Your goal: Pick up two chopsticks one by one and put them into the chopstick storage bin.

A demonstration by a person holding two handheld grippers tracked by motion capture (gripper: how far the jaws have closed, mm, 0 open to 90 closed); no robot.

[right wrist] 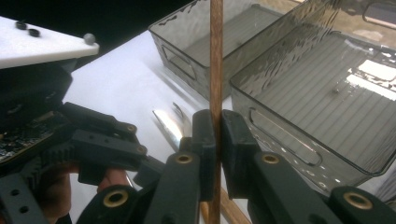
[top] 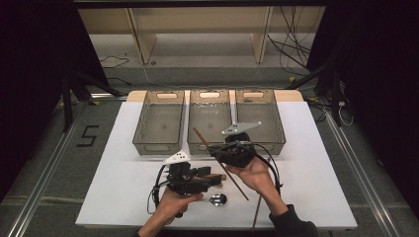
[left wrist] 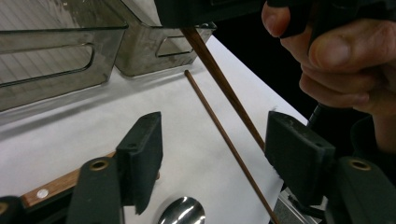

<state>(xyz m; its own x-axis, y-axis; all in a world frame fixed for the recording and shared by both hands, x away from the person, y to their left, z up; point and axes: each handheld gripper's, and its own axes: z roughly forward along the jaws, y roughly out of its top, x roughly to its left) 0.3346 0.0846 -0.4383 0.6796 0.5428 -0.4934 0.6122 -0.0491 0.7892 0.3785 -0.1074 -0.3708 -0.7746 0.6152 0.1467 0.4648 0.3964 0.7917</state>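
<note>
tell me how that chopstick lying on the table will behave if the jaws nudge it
The chopstick is thin, straight and looks like wood, so probably stiff and light. It lies flat on the smooth white table, so it will likely slide or roll. Being so slim, it may slip out of wide jaws.

High view overhead; claw views close, sharing chopstick (left wrist: pixel 224 84).

Left gripper (top: pixel 210 178): low over the table, jaws apart, nothing clamped. Right gripper (top: pixel 213 148): raised higher, jaws pinched together.

Three grey bins (top: pixel 159 123) stand side by side on the white table (top: pixel 316 163).
</note>
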